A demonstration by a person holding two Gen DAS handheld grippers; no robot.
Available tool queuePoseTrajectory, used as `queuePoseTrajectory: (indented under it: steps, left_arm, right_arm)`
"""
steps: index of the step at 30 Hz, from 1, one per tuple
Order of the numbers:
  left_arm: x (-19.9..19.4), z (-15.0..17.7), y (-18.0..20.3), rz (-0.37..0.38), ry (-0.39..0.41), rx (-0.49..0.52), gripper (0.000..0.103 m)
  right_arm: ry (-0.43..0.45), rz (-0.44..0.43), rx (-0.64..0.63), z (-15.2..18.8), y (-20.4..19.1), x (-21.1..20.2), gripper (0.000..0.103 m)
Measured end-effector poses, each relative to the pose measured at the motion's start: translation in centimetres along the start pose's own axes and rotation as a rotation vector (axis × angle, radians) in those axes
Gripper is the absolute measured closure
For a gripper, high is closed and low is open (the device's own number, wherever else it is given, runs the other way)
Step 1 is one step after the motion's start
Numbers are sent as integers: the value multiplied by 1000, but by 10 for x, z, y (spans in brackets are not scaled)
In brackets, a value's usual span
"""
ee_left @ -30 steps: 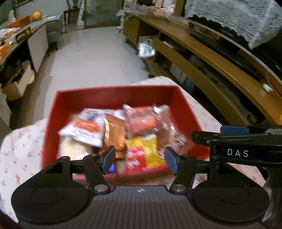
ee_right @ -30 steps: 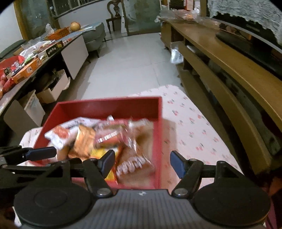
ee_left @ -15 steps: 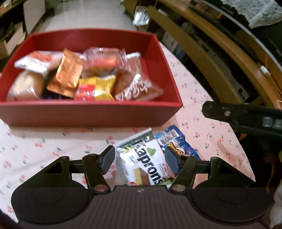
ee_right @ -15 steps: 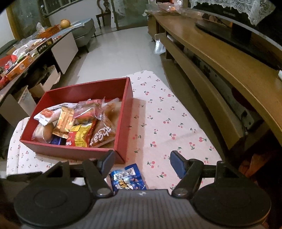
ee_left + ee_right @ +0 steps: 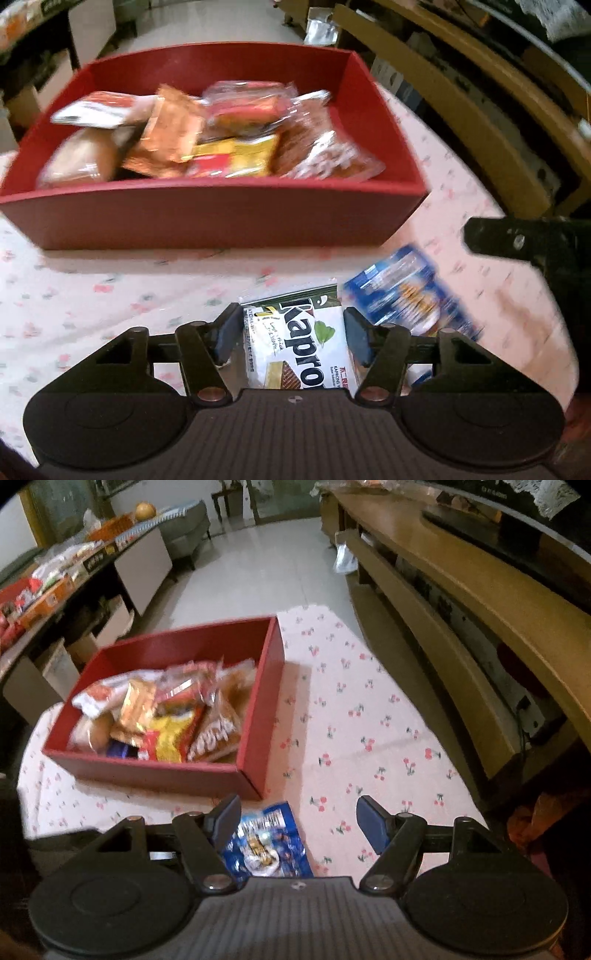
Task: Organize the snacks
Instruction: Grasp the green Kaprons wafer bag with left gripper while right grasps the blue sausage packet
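Observation:
A red box [image 5: 207,218] holds several snack packets [image 5: 229,155] on a cherry-print tablecloth; it also shows in the right wrist view [image 5: 177,771]. In front of it lie a white Kapron wafer packet [image 5: 299,343] and a blue snack packet [image 5: 406,295]. My left gripper [image 5: 290,334] is open, its fingers on either side of the Kapron packet. My right gripper [image 5: 297,818] is open, with the blue packet [image 5: 266,845] lying below and near its left finger. The right gripper's black body shows at the right edge of the left wrist view [image 5: 535,243].
A long wooden shelf unit [image 5: 480,602] runs along the right. A dark counter [image 5: 74,572] with boxes and snacks stands at the left across a pale tiled floor [image 5: 258,565]. The tablecloth [image 5: 369,720] is bare to the right of the box.
Both grippers have drawn back from over the box and come down toward the near table. The left gripper now straddles the Kapron packet; the blue packet sits lower under the right gripper.

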State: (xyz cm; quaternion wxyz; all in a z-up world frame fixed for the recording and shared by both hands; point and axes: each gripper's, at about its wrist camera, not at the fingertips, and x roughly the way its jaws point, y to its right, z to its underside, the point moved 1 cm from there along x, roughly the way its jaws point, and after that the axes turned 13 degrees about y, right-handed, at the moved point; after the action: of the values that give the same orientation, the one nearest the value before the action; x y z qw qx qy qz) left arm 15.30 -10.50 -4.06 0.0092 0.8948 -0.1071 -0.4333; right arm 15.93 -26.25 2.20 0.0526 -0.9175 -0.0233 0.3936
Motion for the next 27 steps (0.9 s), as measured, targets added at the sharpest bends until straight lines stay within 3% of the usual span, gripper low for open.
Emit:
queuePoseTrajectory:
  steps: [7, 11, 15, 20, 23, 24, 27]
  left_arm:
    - [-25, 8, -45, 11, -19, -5, 37]
    - [-28, 9, -55, 39, -11, -39, 36]
    - [-25, 7, -55, 69, -29, -47, 36]
    - [-20, 6, -51, 64, -20, -19, 24]
    - [-17, 10, -49, 48, -13, 7, 24]
    - [-18, 11, -47, 41, -10, 24, 25]
    - [-21, 14, -44, 18, 3, 60, 33]
  right_arm:
    - [-104, -15, -96, 24, -22, 25, 30]
    - [-151, -20, -140, 33, -30, 40, 30]
    - [-172, -50, -152, 35, -33, 49, 23]
    - [-185, -57, -222, 40, -43, 58, 18]
    - [-173, -34, -197, 38, -39, 59, 22]
    - [-165, -35, -196, 37, -39, 57, 29]
    - [-155, -10, -206, 40, -41, 53, 30]
